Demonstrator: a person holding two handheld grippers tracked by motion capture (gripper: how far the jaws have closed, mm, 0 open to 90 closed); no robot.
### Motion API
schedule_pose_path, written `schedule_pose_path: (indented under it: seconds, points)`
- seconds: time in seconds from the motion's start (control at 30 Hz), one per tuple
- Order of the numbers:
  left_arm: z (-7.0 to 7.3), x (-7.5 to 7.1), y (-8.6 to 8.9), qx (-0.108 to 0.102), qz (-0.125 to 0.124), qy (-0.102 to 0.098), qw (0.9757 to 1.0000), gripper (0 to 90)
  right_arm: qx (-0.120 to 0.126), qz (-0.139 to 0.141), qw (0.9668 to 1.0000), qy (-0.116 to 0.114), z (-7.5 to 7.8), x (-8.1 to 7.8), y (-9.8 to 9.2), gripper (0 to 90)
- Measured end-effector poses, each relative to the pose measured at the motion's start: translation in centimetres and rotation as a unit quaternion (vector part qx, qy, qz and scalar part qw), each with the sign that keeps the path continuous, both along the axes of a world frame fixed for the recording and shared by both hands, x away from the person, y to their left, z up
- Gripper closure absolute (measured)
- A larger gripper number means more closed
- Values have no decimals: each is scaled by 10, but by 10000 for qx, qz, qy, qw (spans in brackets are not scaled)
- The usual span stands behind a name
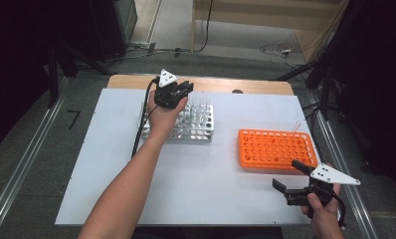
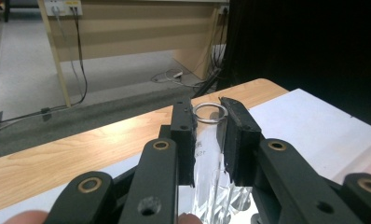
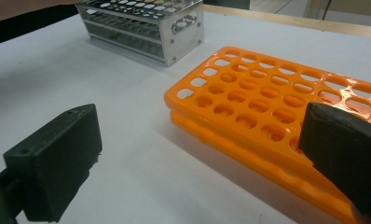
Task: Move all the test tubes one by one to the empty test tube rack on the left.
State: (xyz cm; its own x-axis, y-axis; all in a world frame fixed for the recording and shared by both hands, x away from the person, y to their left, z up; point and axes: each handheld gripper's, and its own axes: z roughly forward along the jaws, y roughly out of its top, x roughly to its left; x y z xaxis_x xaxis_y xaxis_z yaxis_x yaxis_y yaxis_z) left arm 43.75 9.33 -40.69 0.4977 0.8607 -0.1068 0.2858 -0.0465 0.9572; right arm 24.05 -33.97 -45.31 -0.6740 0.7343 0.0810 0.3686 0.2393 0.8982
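A clear glass test tube [image 2: 207, 140] stands upright between the jaws of my left gripper [image 2: 207, 112], which is shut on it just below its open rim. Seen from above, the left gripper [image 1: 175, 92] is held over the back left part of the metal tube rack [image 1: 201, 130], where more clear tubes [image 1: 200, 105] stand. My right gripper [image 1: 288, 177] is open at the table's front right, just in front of the orange tube rack [image 1: 275, 148]. Its jaws [image 3: 202, 158] stand wide apart with nothing between them, and the orange rack [image 3: 249, 93] lies beyond them.
The white table top [image 1: 211, 174] spreads between the two racks and the front edge. A wooden strip [image 1: 246, 85] runs along the far edge. The metal rack [image 3: 146, 23] stands far off in the right gripper view. Cables lie on the floor behind the table.
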Motion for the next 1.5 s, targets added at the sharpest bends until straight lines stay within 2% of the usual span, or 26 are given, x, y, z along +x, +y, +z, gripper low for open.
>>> schedule_pose_path:
  seconds: [0.07, 0.23, 0.63, 0.8, 0.9, 1.0, 1.13, 1.2, 1.23, 1.43, 1.5]
  points:
    - [-3, 2, -2, 48, 45, 0, 10000, 759, 15, -11, 10000, 7, 0, 0, -1, 0]
    - [-9, 2, -6, 348, 123, 12, 9993, 758, 27, 5, 10000, 21, 0, 0, -1, 0]
    - [-22, -1, -6, 455, 96, 248, 9986, 753, 30, 26, 10000, -22, 1, 0, 0, 0]
    - [-22, -2, -5, 393, 101, 290, 9988, 745, 29, 28, 10000, -14, 2, -1, 1, 0]
    - [-21, -4, -6, 545, 127, 246, 9981, 739, 16, 43, 10000, -32, 2, -1, 1, 0]
    - [-22, -5, -10, 649, 97, 287, 9974, 739, 12, 37, 10000, -42, 2, -1, 1, 0]
    - [-23, -7, -10, 562, 36, 334, 9979, 720, 23, 32, 10000, -22, 2, -1, 1, 0]
    - [-22, -8, -8, 509, 77, 418, 9978, 681, 16, 36, 10000, -18, 1, 0, 1, 0]
    - [-21, -9, -7, 484, 148, 477, 9976, 633, 16, 35, 10000, -17, 1, 0, 1, 0]
    - [-16, -18, 4, 84, -37, 589, 9982, 393, -22, 56, 10000, -31, 1, 0, 2, 0]
    - [-16, -22, 6, 61, -65, 613, 9981, 275, -26, 54, 10000, -36, 1, 0, 3, 0]
